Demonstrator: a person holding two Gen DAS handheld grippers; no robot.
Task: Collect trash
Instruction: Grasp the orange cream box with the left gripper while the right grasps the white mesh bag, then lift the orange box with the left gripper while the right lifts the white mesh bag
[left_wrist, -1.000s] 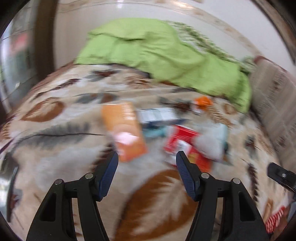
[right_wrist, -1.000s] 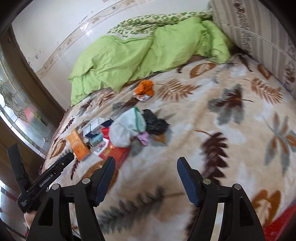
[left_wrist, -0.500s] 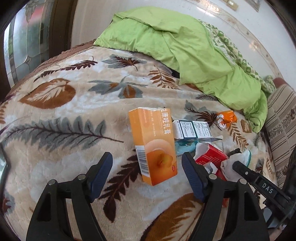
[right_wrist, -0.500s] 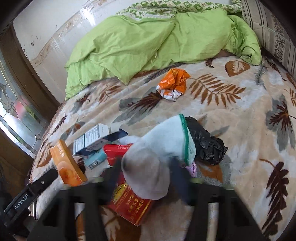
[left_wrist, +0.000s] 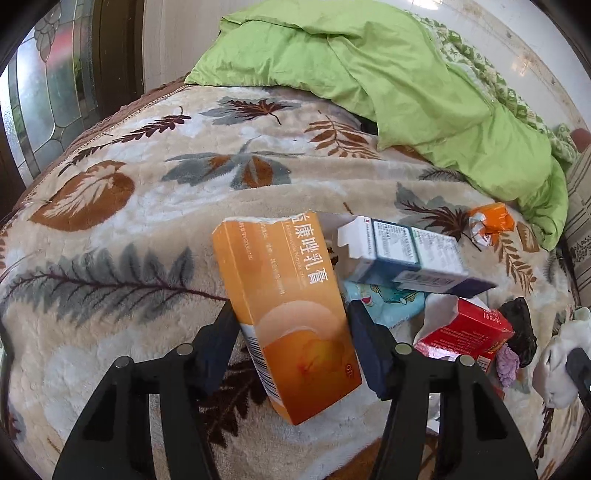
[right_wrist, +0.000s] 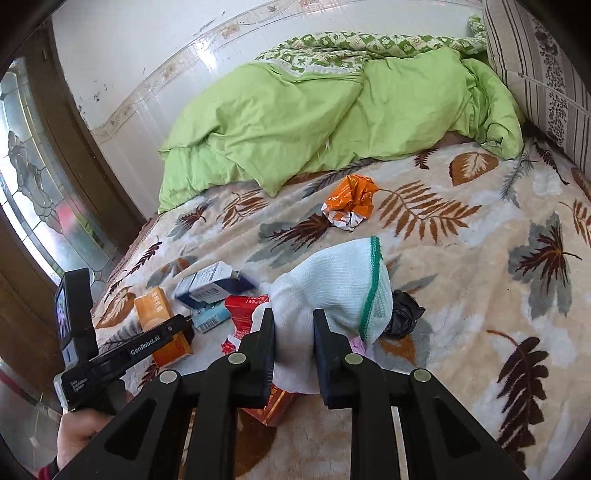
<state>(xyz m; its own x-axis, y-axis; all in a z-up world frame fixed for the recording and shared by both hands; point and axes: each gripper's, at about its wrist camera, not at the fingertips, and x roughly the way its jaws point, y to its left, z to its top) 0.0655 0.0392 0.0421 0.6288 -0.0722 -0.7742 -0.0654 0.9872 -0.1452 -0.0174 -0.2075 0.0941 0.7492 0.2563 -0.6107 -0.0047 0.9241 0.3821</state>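
Trash lot, all lying on the leaf-patterned blanket of the bed, below the green quilt; listed largest first. White knit cloth with green trim: soft, light, collapses under pressure; the right hand-held gripper is clamped together on its near bunched end, which looks a sound hold, since any fold will do. Orange carton: torn open at the top, likely empty, light, stiff along its edges but crushable on the broad faces; the left hand-held gripper straddles its lower half, jaws closing, pads at or just beside its narrow sides; whether they press yet I cannot tell. Best taken across those narrow sides. Red box: torn, partly under the cloth, light card. Blue-and-white carton: flap open, resting on the pile, easily dented. Crumpled orange wrapper: apart from the rest, probably slippery foil, springy; pinch the thickest wad. Black plastic wad: thin, limp, beside the cloth.
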